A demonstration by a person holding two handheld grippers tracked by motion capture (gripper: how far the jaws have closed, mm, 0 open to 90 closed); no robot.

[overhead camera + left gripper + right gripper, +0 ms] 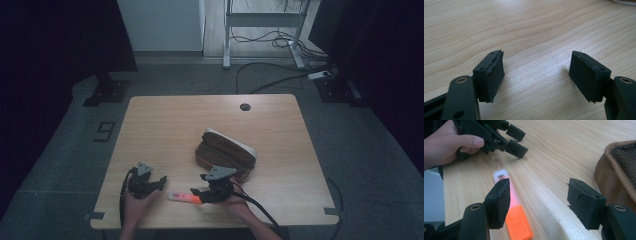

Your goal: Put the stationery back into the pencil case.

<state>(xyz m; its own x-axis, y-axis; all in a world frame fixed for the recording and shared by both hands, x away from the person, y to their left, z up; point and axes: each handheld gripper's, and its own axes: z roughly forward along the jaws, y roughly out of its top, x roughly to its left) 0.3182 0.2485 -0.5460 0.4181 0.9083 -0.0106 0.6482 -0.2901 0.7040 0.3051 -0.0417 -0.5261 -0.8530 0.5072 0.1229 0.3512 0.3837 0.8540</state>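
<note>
On the light wooden table [165,125], an orange-capped white highlighter pen [510,202] is seen lying flat. It is just beside the left jaw of the right gripper [541,202], whose jaws are spread apart, nothing clamped

Light wood table [165,125] stands on grey carpet floor [65,150]. Far side: white cabinet [160,25] and a metal desk frame [262,22] (loose cables [280,40] beneath). Dark curtains flank both sides; lighting dim.
</note>
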